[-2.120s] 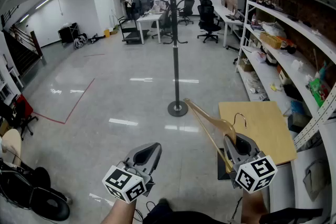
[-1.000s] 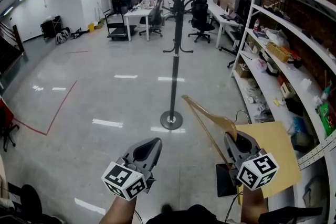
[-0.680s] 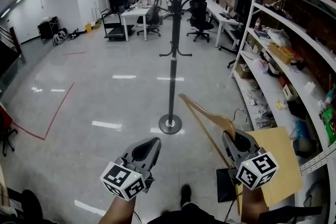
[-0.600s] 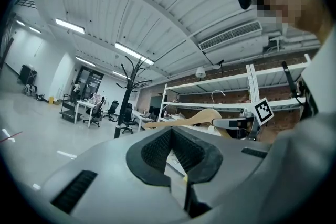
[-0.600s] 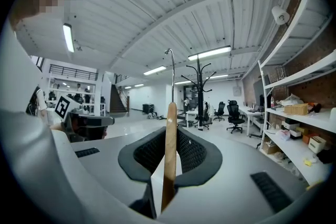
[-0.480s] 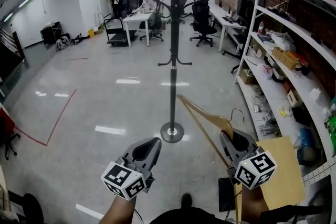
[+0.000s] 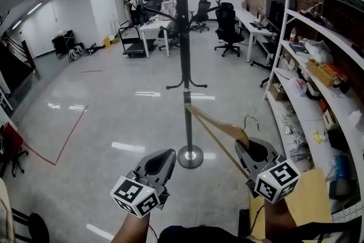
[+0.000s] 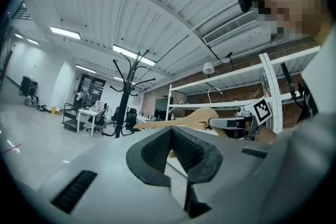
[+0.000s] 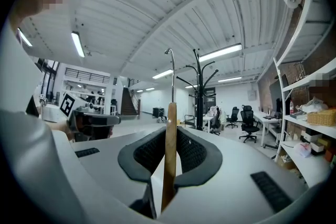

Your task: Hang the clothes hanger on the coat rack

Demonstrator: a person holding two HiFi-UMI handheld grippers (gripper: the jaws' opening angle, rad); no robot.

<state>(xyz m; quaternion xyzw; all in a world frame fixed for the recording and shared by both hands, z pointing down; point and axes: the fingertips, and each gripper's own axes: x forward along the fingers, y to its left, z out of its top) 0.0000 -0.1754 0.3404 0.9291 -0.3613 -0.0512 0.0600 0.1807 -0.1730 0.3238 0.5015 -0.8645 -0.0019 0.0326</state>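
Coat rack (image 7: 183,65) nearer; right tongs (image 7: 255,152) grip the hanger (image 7: 219,124), left tongs (image 7: 158,163) closed

1. The glossy grey floor (image 7: 114,116) spread out ahead of both claws.
2. The coat rack (image 7: 183,65) stood on it by a round base, just ahead, between the left claw (image 7: 166,153) and the right claw (image 7: 250,146).
3. A red line (image 7: 62,142) lay well left of the left claw.
4. White shelving (image 7: 281,42) stood to the right of the right claw.
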